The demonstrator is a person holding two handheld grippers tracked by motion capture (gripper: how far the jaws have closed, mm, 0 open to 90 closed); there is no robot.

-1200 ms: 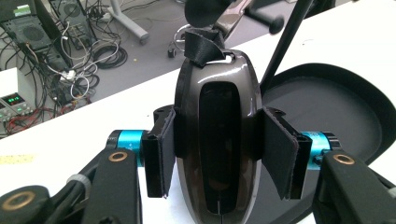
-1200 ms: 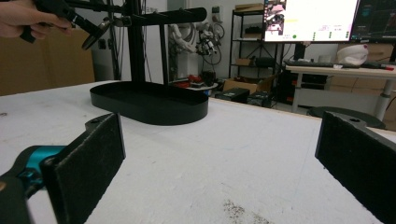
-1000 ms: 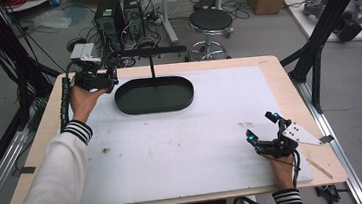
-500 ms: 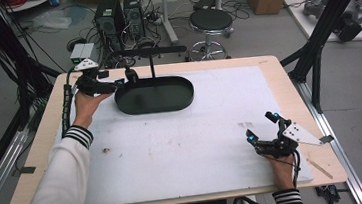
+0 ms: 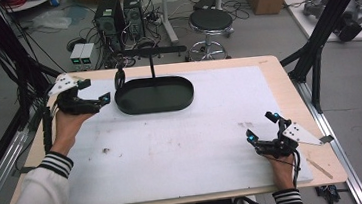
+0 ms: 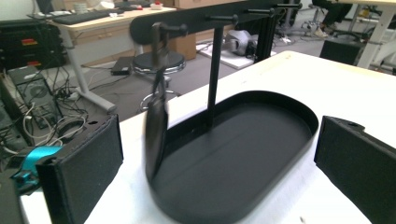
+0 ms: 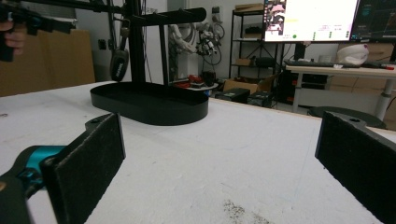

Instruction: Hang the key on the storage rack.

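- My left tongs (image 5: 99, 101) have just been opening and stand wide, empty, just left of the black tray (image 5: 155, 106).
- The dark tag (image 6: 156, 135) hangs from the rack peg at that tray's left end.
- My right tongs (image 5: 262, 132) gape empty, well apart from the tray.

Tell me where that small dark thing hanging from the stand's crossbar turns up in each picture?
High view: the hanging tag dangles at the left end of the black tray, upper middle.
Left gripper view: the tag hangs blurred, left of centre, over the tray's near edge.
Right gripper view: upper left, beside the post.
Shared landmark: the stand's upright post.
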